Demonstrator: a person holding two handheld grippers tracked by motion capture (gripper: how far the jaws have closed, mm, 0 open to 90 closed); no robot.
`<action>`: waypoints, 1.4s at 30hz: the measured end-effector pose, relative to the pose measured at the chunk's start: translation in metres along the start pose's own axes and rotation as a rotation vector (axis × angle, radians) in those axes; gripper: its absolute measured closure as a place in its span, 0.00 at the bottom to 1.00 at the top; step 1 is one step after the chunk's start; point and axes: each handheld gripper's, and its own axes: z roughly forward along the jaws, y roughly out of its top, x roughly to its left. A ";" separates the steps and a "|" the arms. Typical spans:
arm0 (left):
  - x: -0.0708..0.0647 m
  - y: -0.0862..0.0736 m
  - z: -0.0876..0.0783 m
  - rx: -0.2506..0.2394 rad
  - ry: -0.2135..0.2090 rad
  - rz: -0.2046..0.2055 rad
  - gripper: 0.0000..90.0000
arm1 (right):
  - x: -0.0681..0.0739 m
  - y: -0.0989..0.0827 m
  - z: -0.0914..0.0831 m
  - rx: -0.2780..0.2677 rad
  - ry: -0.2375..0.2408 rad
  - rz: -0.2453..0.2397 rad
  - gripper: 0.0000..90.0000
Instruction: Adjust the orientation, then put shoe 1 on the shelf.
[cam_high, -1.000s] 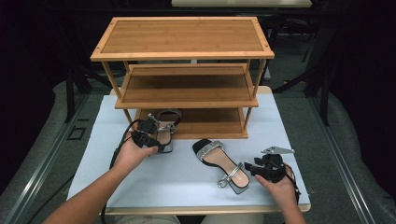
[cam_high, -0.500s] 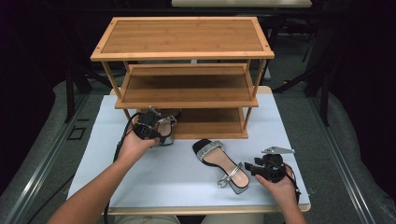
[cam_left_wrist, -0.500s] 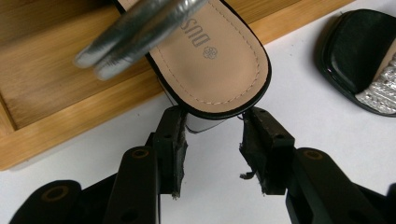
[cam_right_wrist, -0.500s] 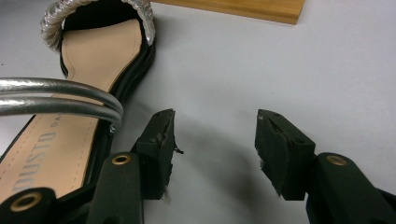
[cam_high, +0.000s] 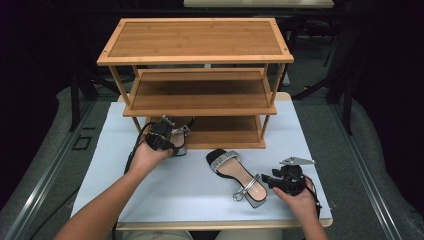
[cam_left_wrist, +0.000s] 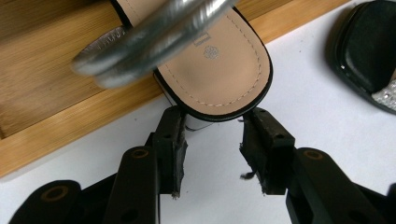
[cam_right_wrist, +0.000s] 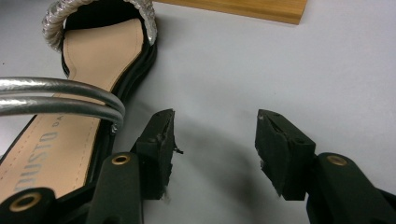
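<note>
Silver-strapped sandal (cam_left_wrist: 219, 70) sits heel-out on the rack's bottom shelf (cam_left_wrist: 51, 98), left gripper (cam_left_wrist: 212, 154) jaws clamped on its heel. Its mate (cam_right_wrist: 74, 121) (insole lettering partly readable, "USTO") lies on the bench (cam_right_wrist: 261, 60); right gripper (cam_right_wrist: 215, 149) jaws gape, empty, beside it.

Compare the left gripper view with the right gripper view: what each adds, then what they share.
Left gripper view: the left gripper shut on the held sandal's heel, at the rack's bottom shelf.
Right gripper view: the right gripper open, nothing between its jaws, beside the lying sandal's strapped heel end.
Both: the lying sandal, the rack's wood, and the white table.
</note>
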 end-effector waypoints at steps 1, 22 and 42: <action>0.001 -0.001 0.000 -0.003 -0.006 0.001 0.66 | 0.000 0.000 0.000 -0.001 0.001 0.000 0.53; 0.015 -0.056 -0.023 -0.039 -0.085 0.056 0.54 | 0.009 0.016 -0.006 0.021 0.012 -0.027 0.50; 0.030 -0.091 -0.040 -0.075 -0.091 0.054 0.47 | 0.043 0.072 -0.014 0.130 0.011 -0.105 0.48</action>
